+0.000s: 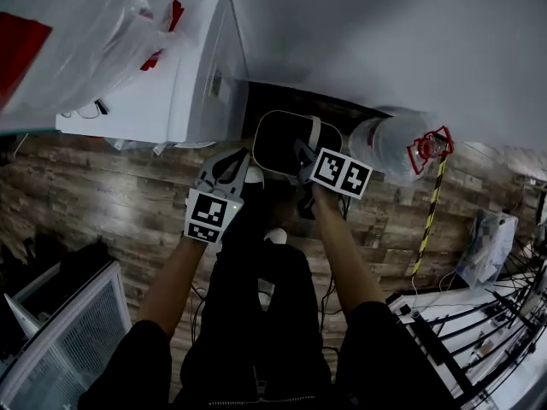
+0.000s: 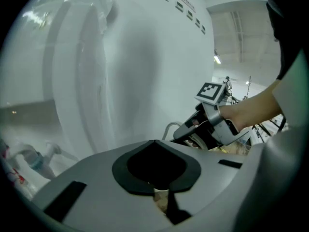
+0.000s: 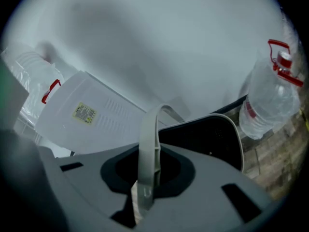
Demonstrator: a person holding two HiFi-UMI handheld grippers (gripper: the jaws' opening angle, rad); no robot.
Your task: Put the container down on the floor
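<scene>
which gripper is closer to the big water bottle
Right. The right gripper, shut on the container handle, is just left of the water bottle in the head view; the left gripper is farther left, past the container.

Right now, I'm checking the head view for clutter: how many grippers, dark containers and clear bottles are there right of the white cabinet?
Grippers: 2, left gripper and right gripper
Dark container: 1
Clear bottle: 1
Total: 4
</scene>
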